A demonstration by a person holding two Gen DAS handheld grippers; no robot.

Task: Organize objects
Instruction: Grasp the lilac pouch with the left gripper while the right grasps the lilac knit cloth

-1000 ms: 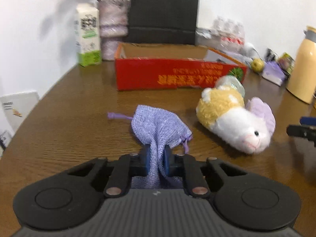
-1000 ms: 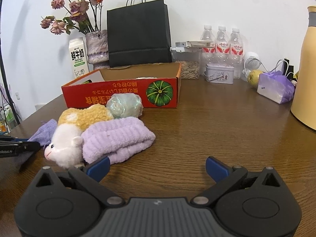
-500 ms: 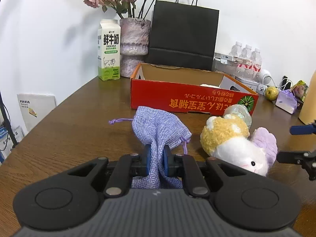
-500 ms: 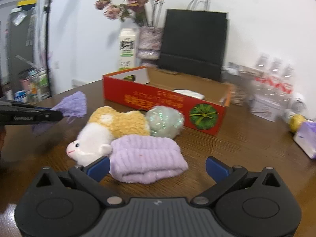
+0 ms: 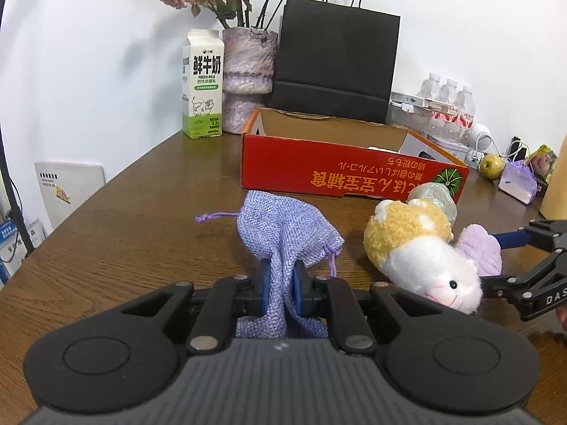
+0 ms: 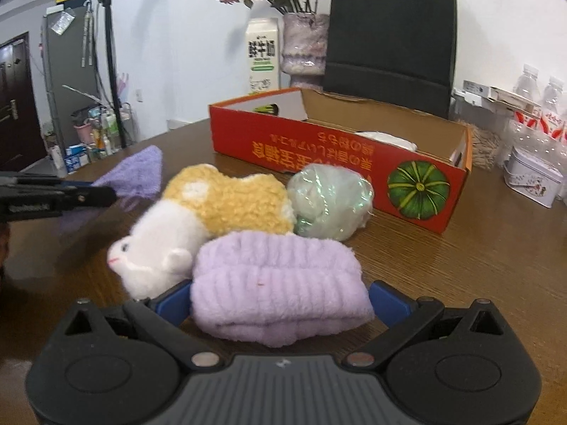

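Note:
My left gripper (image 5: pixel 280 276) is shut on a lilac woven drawstring pouch (image 5: pixel 283 226), which is pinched between its blue pads above the brown table (image 5: pixel 124 248). To its right lies a yellow and white plush animal (image 5: pixel 414 248). My right gripper (image 6: pixel 280 301) is open, with a folded fluffy purple cloth (image 6: pixel 280 276) lying between its wide-set blue fingers. The plush animal (image 6: pixel 212 205) and a plastic-wrapped pale green ball (image 6: pixel 329 202) lie just behind the cloth. An open red cardboard box (image 6: pixel 319 148) stands beyond them. The left gripper (image 6: pixel 88 194) with the pouch (image 6: pixel 138 173) shows at the left.
Behind the red box (image 5: pixel 354 173) stand a milk carton (image 5: pixel 202 85), a vase of dried roses (image 5: pixel 248 78) and a black paper bag (image 5: pixel 336 60). Water bottles (image 6: pixel 538 113), a tin (image 6: pixel 531 180), an apple (image 5: pixel 491 165) and a small purple packet (image 5: pixel 517 184) crowd the back right.
My right gripper has swung left and moved in, so the purple cloth now lies between its fingers. My left gripper has tilted upward and still holds the pouch.

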